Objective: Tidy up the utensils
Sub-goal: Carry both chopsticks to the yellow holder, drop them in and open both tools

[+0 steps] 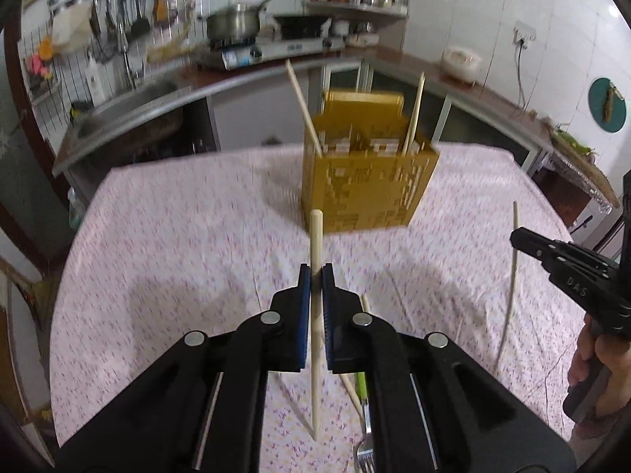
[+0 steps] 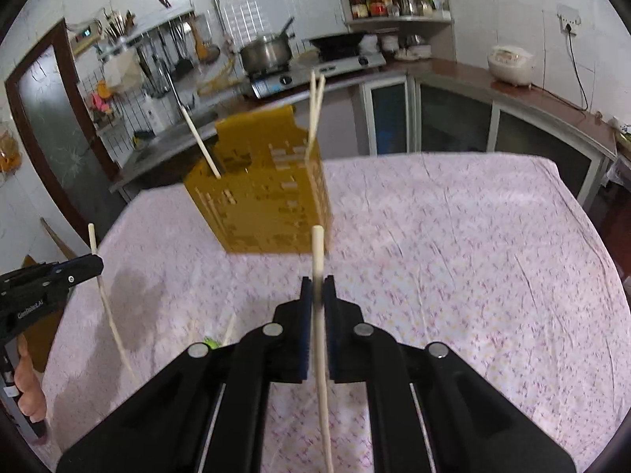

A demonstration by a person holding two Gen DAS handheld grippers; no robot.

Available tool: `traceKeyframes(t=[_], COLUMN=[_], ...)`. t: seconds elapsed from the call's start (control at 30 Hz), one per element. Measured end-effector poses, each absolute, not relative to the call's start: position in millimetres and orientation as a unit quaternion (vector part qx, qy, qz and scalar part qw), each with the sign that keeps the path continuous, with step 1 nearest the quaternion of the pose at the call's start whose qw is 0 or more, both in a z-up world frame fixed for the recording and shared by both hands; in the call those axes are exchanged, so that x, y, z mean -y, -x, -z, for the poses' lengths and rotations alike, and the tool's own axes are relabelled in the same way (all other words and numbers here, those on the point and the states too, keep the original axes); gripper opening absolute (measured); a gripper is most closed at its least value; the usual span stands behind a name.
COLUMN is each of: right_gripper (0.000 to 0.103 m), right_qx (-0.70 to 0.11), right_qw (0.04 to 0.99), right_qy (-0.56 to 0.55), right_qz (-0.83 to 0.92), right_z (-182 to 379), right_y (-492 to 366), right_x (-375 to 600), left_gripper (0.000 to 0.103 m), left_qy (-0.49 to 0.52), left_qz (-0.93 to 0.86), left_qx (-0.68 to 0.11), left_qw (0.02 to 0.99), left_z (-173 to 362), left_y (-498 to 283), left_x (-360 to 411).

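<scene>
My left gripper clamps one chopstick. My right gripper clamps another chopstick. Both point toward the yellow holder.

Black tongs, blue pads, silver rivets.

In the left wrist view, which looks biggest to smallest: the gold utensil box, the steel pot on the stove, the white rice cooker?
1. Gold utensil box, though nearness inflates it.
2. Steel pot.
3. White rice cooker, only slightly smaller than the pot.
</scene>
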State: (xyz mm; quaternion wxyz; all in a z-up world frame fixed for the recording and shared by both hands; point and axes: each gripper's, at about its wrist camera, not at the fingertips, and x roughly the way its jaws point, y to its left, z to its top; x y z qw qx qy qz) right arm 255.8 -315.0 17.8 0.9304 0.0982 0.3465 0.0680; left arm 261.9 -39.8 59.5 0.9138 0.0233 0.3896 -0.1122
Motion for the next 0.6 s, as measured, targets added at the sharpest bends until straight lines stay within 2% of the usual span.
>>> traceKeyframes(t=[0.3, 0.6], right_gripper=[0.006, 0.006], right_qx=[-0.279, -0.205], right_qw=[0.952, 0.972], right_qy=[-0.105, -0.097], right_qz=[-0.065, -0.069], right_z=[-48, -111], right_y=[-257, -279], right_x=[315, 310], left_gripper=[0.004, 0.004], left_qy=[-0.02, 0.0], left_qz=[0.123, 0.126], left_qx=[-0.338, -0.278], left_qw=[0.933, 0.952], left_z=[-92, -151], left_y=[-263, -293], left_x=[40, 47])
